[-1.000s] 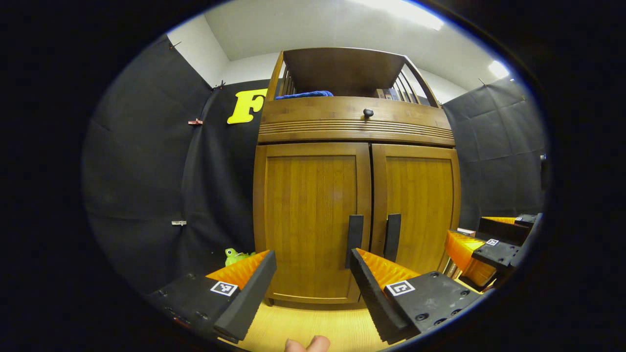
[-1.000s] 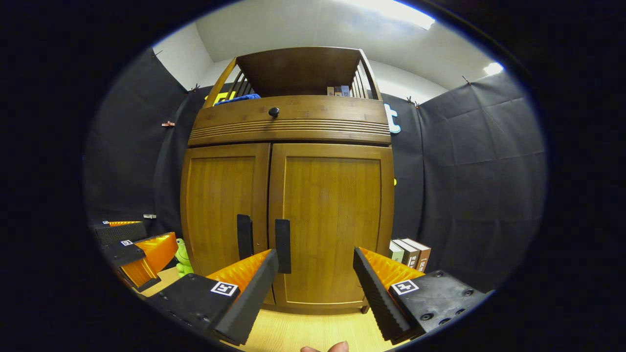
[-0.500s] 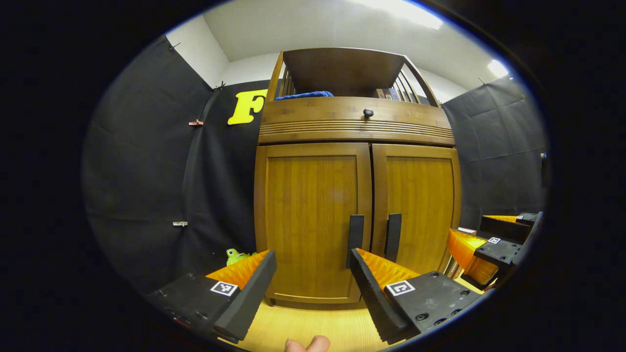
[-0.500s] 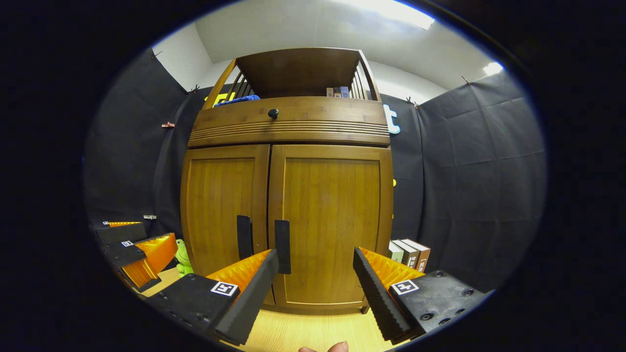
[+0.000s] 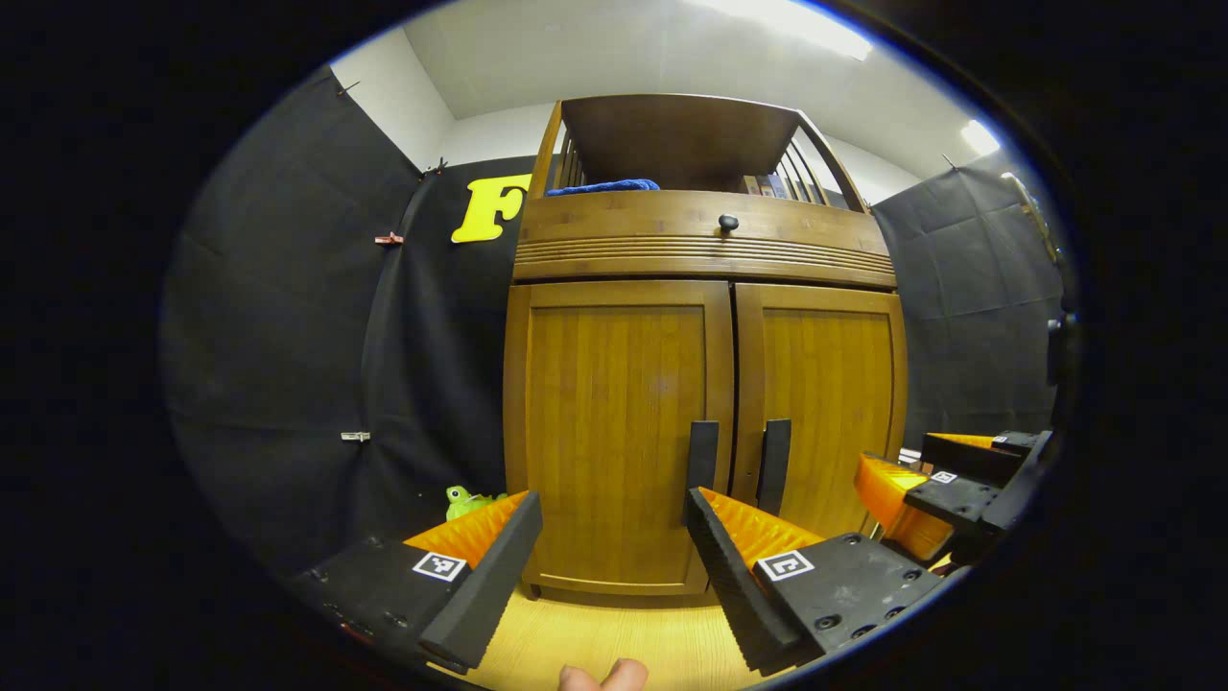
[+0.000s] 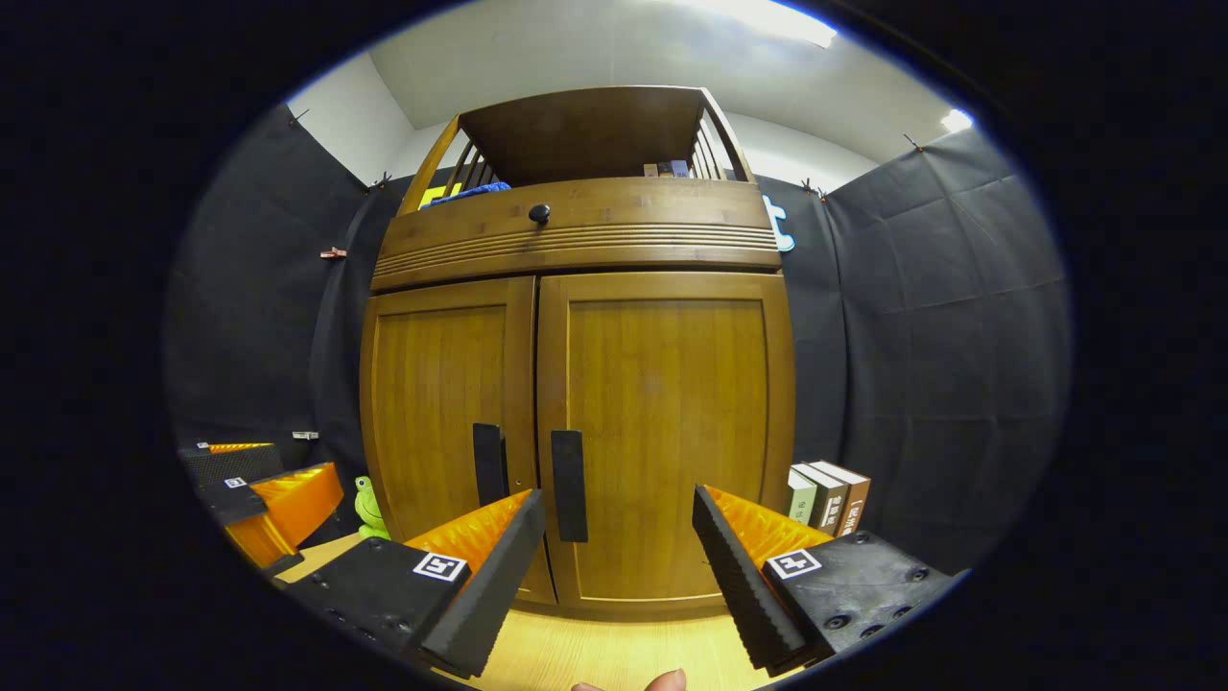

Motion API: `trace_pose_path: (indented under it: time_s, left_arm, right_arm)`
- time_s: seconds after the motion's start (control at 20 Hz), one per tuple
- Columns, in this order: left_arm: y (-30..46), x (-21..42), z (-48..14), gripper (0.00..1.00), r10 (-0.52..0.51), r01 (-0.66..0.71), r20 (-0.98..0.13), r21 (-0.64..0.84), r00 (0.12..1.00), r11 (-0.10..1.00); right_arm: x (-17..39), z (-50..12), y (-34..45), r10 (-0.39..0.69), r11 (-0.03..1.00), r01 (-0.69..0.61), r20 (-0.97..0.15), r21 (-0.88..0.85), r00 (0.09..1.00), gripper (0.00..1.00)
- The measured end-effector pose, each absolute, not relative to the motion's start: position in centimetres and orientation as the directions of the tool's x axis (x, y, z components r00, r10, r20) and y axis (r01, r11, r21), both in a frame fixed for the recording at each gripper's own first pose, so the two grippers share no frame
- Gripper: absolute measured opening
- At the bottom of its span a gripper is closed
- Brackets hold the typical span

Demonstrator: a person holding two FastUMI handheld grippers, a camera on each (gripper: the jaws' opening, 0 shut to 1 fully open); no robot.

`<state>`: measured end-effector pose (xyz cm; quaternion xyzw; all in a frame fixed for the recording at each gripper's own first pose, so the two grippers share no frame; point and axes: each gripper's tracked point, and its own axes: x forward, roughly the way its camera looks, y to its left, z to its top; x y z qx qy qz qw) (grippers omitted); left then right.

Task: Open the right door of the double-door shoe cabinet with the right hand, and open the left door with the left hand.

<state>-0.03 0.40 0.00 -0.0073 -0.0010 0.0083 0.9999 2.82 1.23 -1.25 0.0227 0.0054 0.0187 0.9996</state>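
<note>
two doors on the shoe cabinet [image 6: 576, 288], both flush with the frame. left door [image 5: 614, 432] and right door [image 6: 667, 432] each carry a dark vertical handle at the centre seam: left handle [image 5: 700, 461], right handle [image 6: 568, 485]. left gripper [image 5: 614, 566] is released, jaws spread wide, short of the cabinet, with the left handle just above its right-side finger. right gripper [image 6: 619, 566] is likewise released, nothing between its fingers, apart from the cabinet; the right handle sits just above its left-side finger. drawer knob [image 6: 539, 213] above the doors. blue cloth [image 5: 602, 186] on the top shelf. green toy [image 5: 465, 499] left of the cabinet, probably a frog, too small to be sure. books [image 6: 827, 494] stand to its right. wood floor [image 5: 614, 638] below.
</note>
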Motion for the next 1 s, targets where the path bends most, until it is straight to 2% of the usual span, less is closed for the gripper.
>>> trace_pose_path:
  time_s: [0.4,0.55,0.65,0.7,0.75,0.8,1.0]
  left_arm:
    - [1.5,-1.0,-1.0,0.94,0.020,-0.021,-0.009,-0.014,1.000,1.000]
    - [1.8,-0.8,-1.2,0.94,0.024,-0.024,-0.010,-0.014,1.000,1.000]
    - [1.9,-0.8,-1.3,0.95,0.026,-0.026,-0.009,-0.008,1.000,1.000]
    - [2.0,-0.8,-1.3,0.95,0.031,-0.031,-0.008,-0.007,0.999,0.999]
    - [2.2,-0.8,-1.4,0.95,0.038,-0.038,-0.005,-0.008,0.999,0.999]
    - [2.2,-0.8,-1.3,0.94,0.040,-0.040,-0.005,-0.009,0.999,0.999]
    - [2.3,-0.7,-1.6,0.95,0.054,-0.054,-0.011,-0.010,0.998,0.998]
  right_arm:
    - [10.1,-5.2,5.7,0.105,0.994,-0.104,-0.072,0.011,0.992,0.96]
    - [12.4,-5.9,6.7,0.103,0.995,-0.101,-0.074,0.024,0.992,0.98]
    - [13.5,-6.6,7.1,0.097,0.995,-0.095,-0.094,0.019,0.991,0.95]
    - [14.1,-7.1,7.1,0.088,0.996,-0.086,-0.100,0.020,0.991,0.99]
    - [14.7,-7.4,7.3,0.090,0.996,-0.088,-0.104,0.025,0.990,0.89]
    - [15.1,-7.7,7.3,0.081,0.997,-0.078,-0.107,0.029,0.991,0.84]
    - [16.1,-7.2,7.1,0.054,0.997,-0.049,-0.079,0.064,0.995,0.53]
